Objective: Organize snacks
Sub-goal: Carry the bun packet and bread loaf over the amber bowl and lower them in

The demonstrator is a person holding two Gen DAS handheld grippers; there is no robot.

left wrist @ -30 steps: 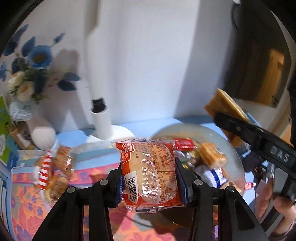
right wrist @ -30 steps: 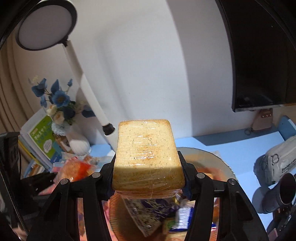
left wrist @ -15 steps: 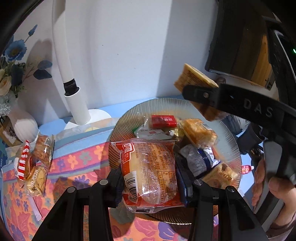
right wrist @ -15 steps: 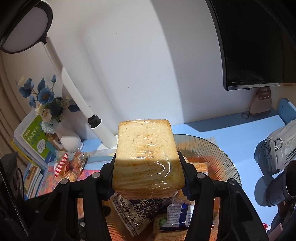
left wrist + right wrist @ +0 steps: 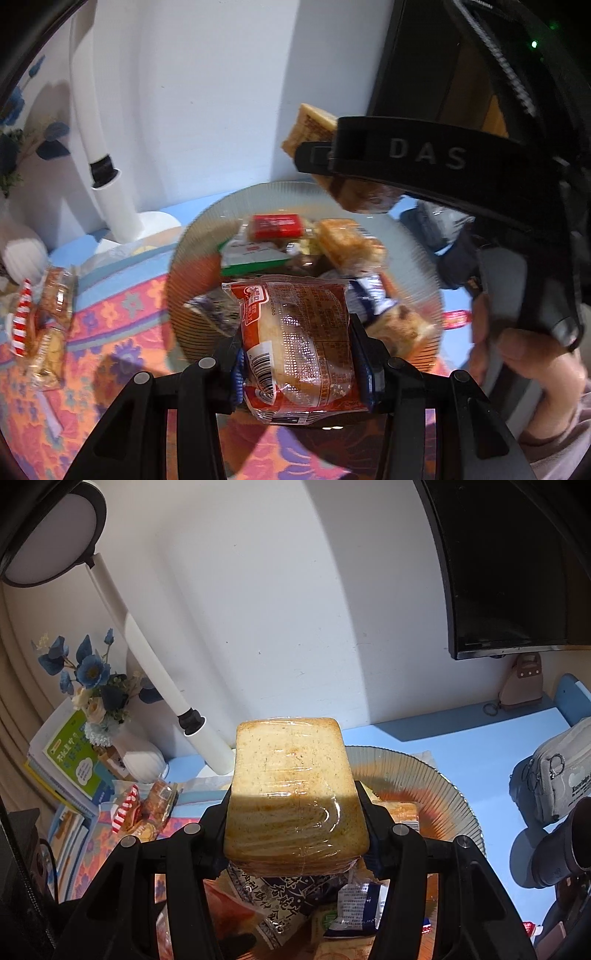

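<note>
My left gripper (image 5: 299, 362) is shut on a red-and-clear wrapped bun (image 5: 295, 343), held over the near rim of a ribbed glass plate (image 5: 421, 254) heaped with several wrapped snacks. A red packet (image 5: 279, 226) and a golden cake (image 5: 347, 245) lie at the plate's back. My right gripper (image 5: 295, 812) is shut on a plastic-wrapped block of toast slices (image 5: 293, 790), above the same plate (image 5: 436, 790). In the left wrist view that toast (image 5: 314, 129) and the right gripper's black finger (image 5: 424, 162) hang over the plate's far right side, with a hand (image 5: 524, 354) on its handle.
A white lamp post (image 5: 110, 199) and its base stand behind the plate. More wrapped snacks (image 5: 44, 321) lie on the flowered cloth (image 5: 110, 332) to the left. A vase of blue flowers (image 5: 96, 686), books (image 5: 70, 760), a grey pouch (image 5: 557, 771) and a dark monitor (image 5: 509, 565) surround the blue table.
The left gripper has swung right and tipped down with the bun, bringing the plate from the right side to directly beneath it. The right gripper with the toast has barely moved.
</note>
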